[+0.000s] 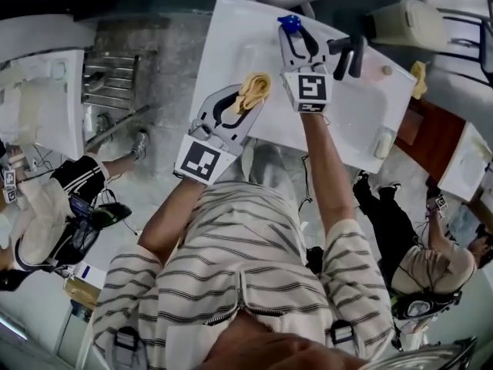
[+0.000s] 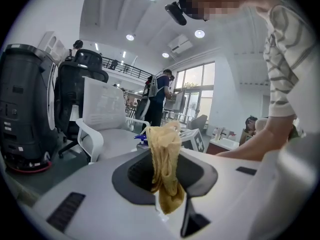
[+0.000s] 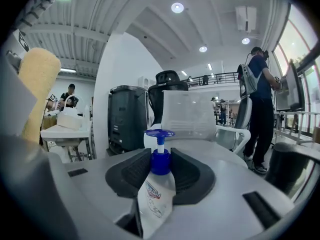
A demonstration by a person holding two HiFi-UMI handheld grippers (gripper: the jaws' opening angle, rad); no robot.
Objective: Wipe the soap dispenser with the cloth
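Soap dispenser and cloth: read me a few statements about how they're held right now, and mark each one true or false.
1. The left gripper is shut on the yellow cloth. True.
2. The right gripper is empty. False: its jaws clamp the soap dispenser near its neck.
3. The dispenser's pump head is red. False: it is blue.
4. The cloth touches the dispenser. False: the two are held apart.
5. In the head view, a white table lies beneath the jaws of both grippers. True.
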